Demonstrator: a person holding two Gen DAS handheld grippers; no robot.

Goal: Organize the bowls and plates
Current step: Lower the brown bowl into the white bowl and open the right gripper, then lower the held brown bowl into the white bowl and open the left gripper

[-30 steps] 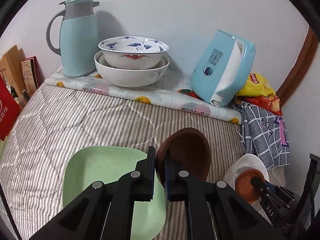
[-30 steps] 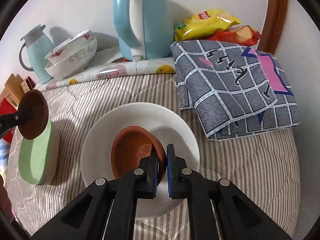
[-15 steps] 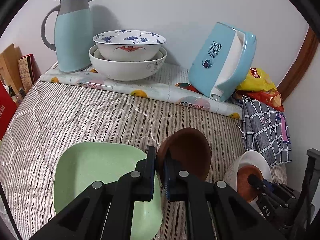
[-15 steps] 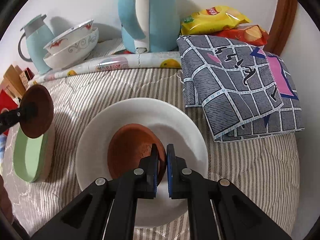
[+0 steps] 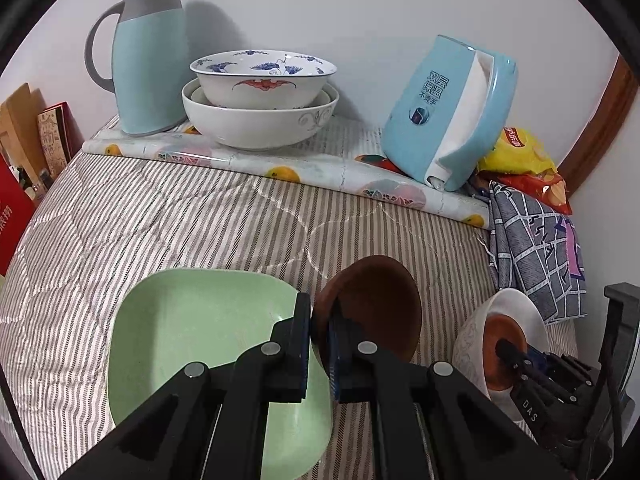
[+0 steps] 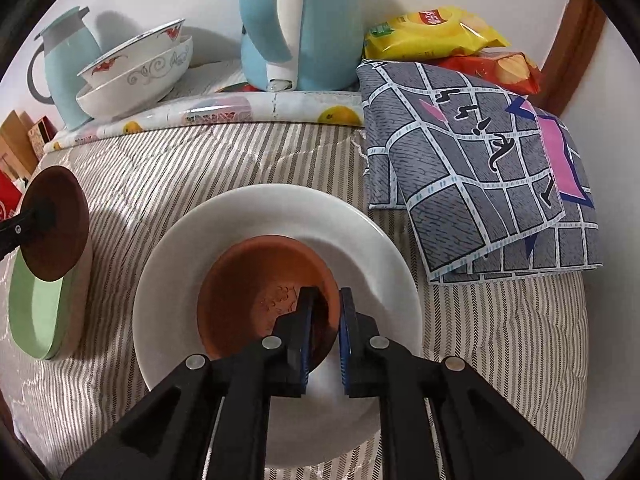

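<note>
Honestly, left gripper [image 5: 319,344] pinches the dark brown saucer [image 5: 372,304] above the green plate [image 5: 200,332]; right gripper [image 6: 323,336] pinches the terracotta saucer's [image 6: 256,292] rim in the white plate [image 6: 276,216]. Lower level, release late.

Both cameras ride low over the striped bed [image 5: 160,216], looking along their own fingers toward the back wall. The left view sits close above the green dish [image 5: 192,320]; the right view hangs close above the white plate [image 6: 280,208]. Each catches the other's plate, and both share the stacked bowls [image 5: 260,96] and kettle [image 6: 296,20] along the far edge.
</note>
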